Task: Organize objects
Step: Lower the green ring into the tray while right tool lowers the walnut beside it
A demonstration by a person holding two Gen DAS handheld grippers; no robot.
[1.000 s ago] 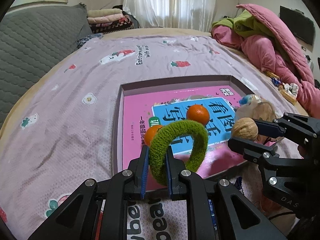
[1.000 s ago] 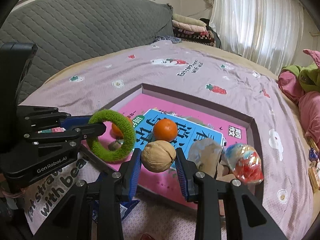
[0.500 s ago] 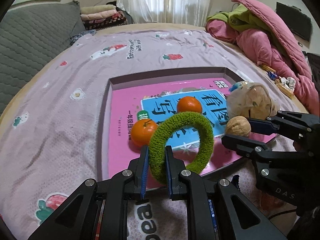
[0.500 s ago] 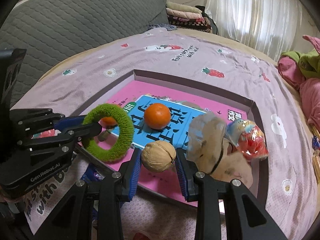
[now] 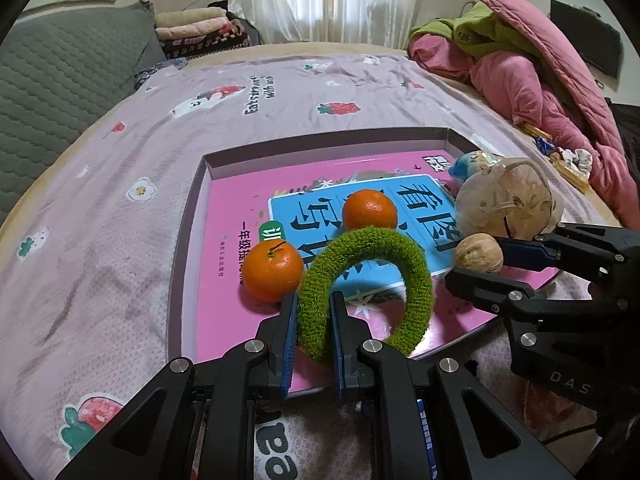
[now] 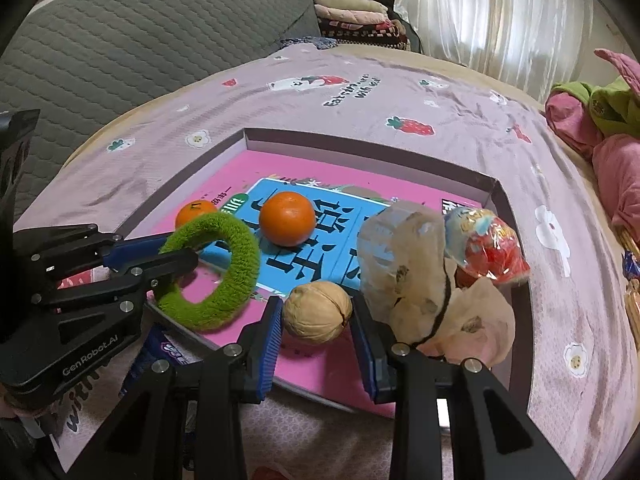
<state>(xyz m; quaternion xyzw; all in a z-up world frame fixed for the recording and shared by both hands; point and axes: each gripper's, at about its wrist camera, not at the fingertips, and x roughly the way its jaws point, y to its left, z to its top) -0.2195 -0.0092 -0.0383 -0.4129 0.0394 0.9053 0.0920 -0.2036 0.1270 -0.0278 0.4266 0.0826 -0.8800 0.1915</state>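
My left gripper [image 5: 314, 316] is shut on a fuzzy green ring [image 5: 368, 284] and holds it upright over the near edge of the shallow grey box [image 5: 192, 216]. That box has a pink book [image 5: 224, 280] lying in it. My right gripper [image 6: 316, 318] is shut on a walnut [image 6: 318, 312], low over the book's near side. In the right wrist view the left gripper [image 6: 176, 260] enters from the left with the green ring [image 6: 212, 272]. Two oranges [image 5: 370, 210] [image 5: 272, 270] rest on the book.
A filmy pouch [image 6: 420, 280] and a red-and-blue wrapped sweet [image 6: 488, 246] sit at the box's right end. The box lies on a lilac bedsheet [image 5: 120, 200]. A grey headboard [image 6: 120, 48], folded blankets [image 5: 200, 32] and pink and green bedding [image 5: 520, 72] ring the bed.
Both grippers have sunk slightly toward the box with their loads, the right one drifting close to the pouch. The left orange, earlier hidden behind the ring, now shows fully.
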